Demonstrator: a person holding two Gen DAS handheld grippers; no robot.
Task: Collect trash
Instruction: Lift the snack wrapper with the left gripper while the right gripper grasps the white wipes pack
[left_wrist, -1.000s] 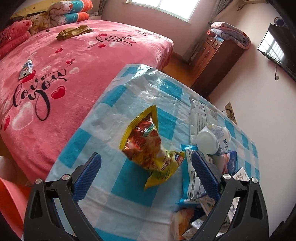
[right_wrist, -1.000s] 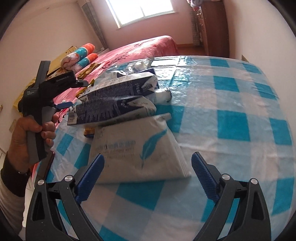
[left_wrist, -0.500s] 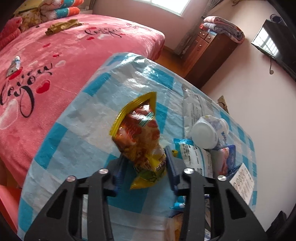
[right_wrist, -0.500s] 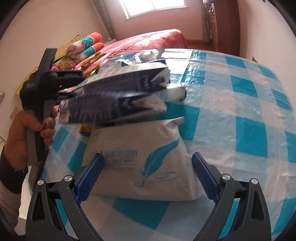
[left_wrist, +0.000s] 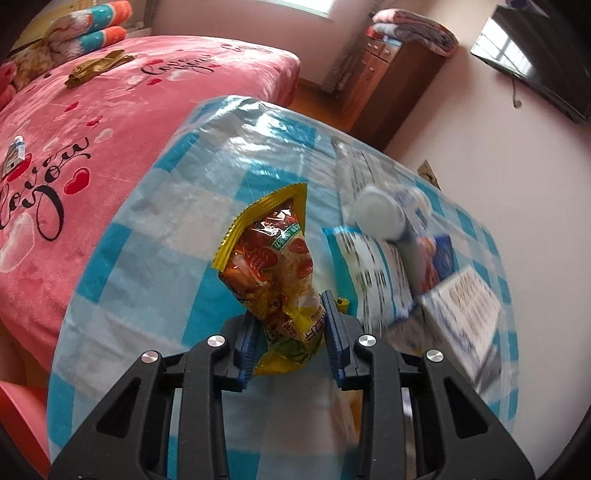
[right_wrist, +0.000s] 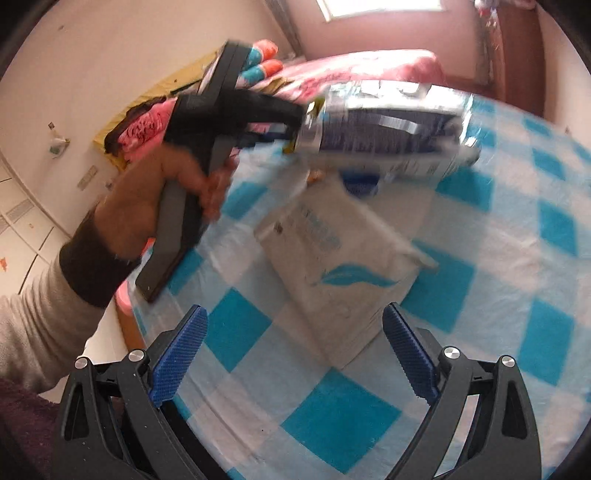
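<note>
From my left wrist camera, low in the frame, I have the left gripper (left_wrist: 291, 325) pinched on the lower end of a yellow-and-red snack bag (left_wrist: 275, 273), blue pads pressing both sides. The bag stands up toward frame centre over the blue-checked tablecloth (left_wrist: 155, 236). Right of it lies a blurred heap: a white bottle (left_wrist: 384, 218) on blue-and-white wrappers (left_wrist: 373, 273). A pink bedspread (left_wrist: 110, 110) fills the upper left; a wooden cabinet (left_wrist: 388, 77) stands at top.

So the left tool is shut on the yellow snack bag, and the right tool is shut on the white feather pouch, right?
Not quite. The left tool is shut on the yellow snack bag, but the right wrist view shows the right tool open above the white feather pouch.
</note>
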